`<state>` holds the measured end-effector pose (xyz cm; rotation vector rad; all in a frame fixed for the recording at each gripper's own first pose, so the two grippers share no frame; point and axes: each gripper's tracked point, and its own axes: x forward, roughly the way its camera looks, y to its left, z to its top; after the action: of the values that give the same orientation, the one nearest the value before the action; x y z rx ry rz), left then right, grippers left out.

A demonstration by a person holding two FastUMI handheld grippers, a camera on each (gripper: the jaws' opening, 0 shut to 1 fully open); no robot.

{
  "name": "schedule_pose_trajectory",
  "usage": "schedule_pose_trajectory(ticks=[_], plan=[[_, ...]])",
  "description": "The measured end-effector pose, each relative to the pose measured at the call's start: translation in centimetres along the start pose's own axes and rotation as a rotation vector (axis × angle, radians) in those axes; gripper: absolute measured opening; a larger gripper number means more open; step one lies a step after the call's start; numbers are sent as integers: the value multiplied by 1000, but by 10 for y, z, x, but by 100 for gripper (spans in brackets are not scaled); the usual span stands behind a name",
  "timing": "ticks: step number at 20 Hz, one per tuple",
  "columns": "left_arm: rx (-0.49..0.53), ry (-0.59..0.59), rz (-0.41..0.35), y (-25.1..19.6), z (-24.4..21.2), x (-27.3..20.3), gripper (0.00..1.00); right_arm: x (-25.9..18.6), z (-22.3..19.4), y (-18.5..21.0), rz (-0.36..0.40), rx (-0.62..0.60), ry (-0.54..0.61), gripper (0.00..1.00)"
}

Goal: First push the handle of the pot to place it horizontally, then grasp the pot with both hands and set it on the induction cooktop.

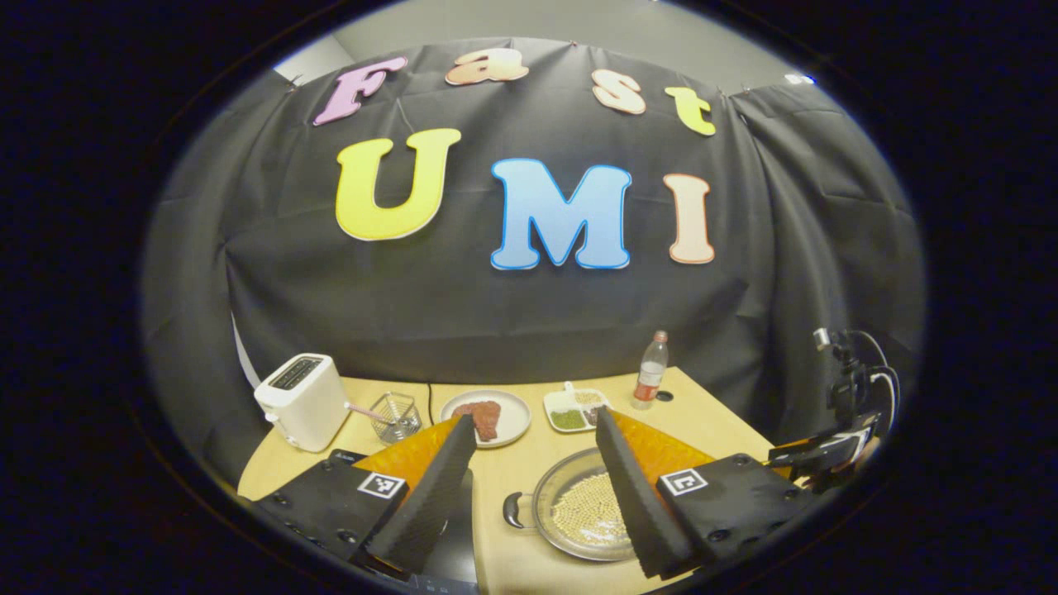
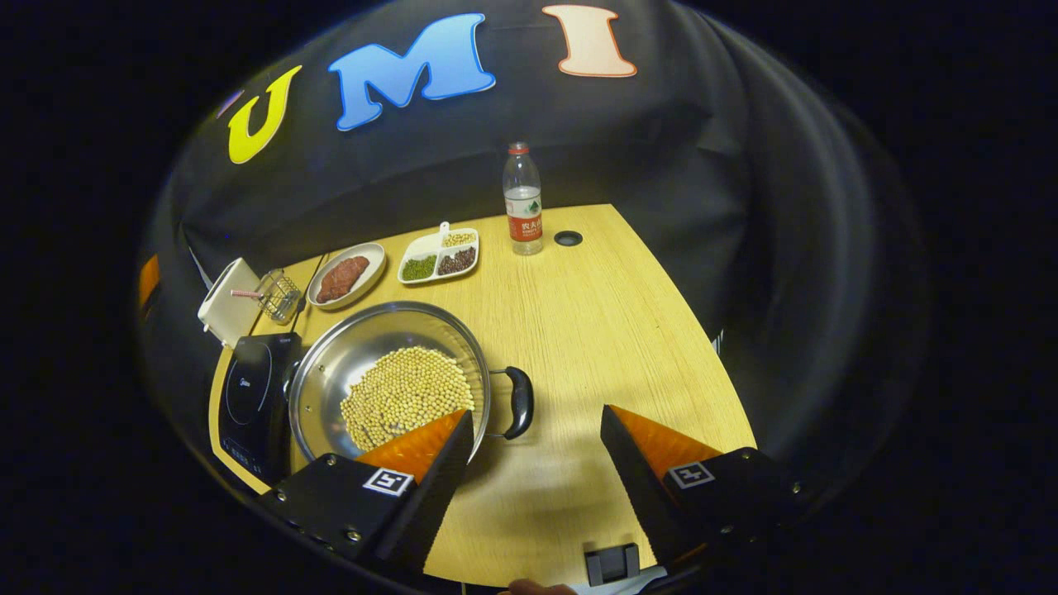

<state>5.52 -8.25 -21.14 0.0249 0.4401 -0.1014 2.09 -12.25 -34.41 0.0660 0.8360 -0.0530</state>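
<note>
Currently I am looking down at the pot [image 2: 388, 376], a wide, shallow, shiny steel pan sitting on the pale wood-grain table [image 2: 595, 330], its bowl holding a mound of small round yellow beans [image 2: 405, 397]. A dark looped handle [image 2: 521, 402] is sticking out of its rim towards my right gripper [image 2: 537, 434], whose fingers are standing wide apart over bare tabletop, gripping nothing. Just beside the pot's far rim the flat black induction cooktop [image 2: 252, 388] is lying with its glossy top bare.

In the left gripper view, my left gripper [image 1: 536, 438] is also spread wide and holding nothing, hovering above the pot [image 1: 579, 512] with the other dark handle [image 1: 515, 510] showing between the fingers.

Behind the pot a round plate [image 2: 347, 275] of reddish meat, a white divided dish [image 2: 438, 256] of beans, a clear plastic bottle [image 2: 522, 198], a white toaster [image 1: 302, 401] and a small wire basket [image 1: 395, 416] are standing along the table's back edge.
</note>
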Motion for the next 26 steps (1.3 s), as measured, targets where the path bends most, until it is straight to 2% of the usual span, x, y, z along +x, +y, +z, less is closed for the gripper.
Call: schedule_pose_trajectory(ticks=[2,6,7,9,10,15,16,17,19,26], plan=[[13,38,-17,-2,-17,9,94,6,1,6,11,10,-8,96],[24,121,-33,0,-63,33,99,21,-5,9,18,12,0,96],[20,145,-33,0,-75,40,96,27,-7,9,17,10,4,96],[13,187,-37,2,-99,54,99,37,-13,8,10,6,13,96],[13,208,-40,3,-111,61,96,42,-15,8,5,7,19,96],[6,301,-29,11,-163,87,94,68,-24,4,-9,2,34,96],[4,321,-23,15,-177,95,97,73,-26,3,-12,2,40,96],[3,338,-17,17,-188,101,94,78,-29,3,-15,2,47,96],[2,378,-13,20,-209,112,97,87,-33,3,-14,7,59,96],[15,462,-18,22,-249,132,97,114,-41,7,-19,7,88,97]])
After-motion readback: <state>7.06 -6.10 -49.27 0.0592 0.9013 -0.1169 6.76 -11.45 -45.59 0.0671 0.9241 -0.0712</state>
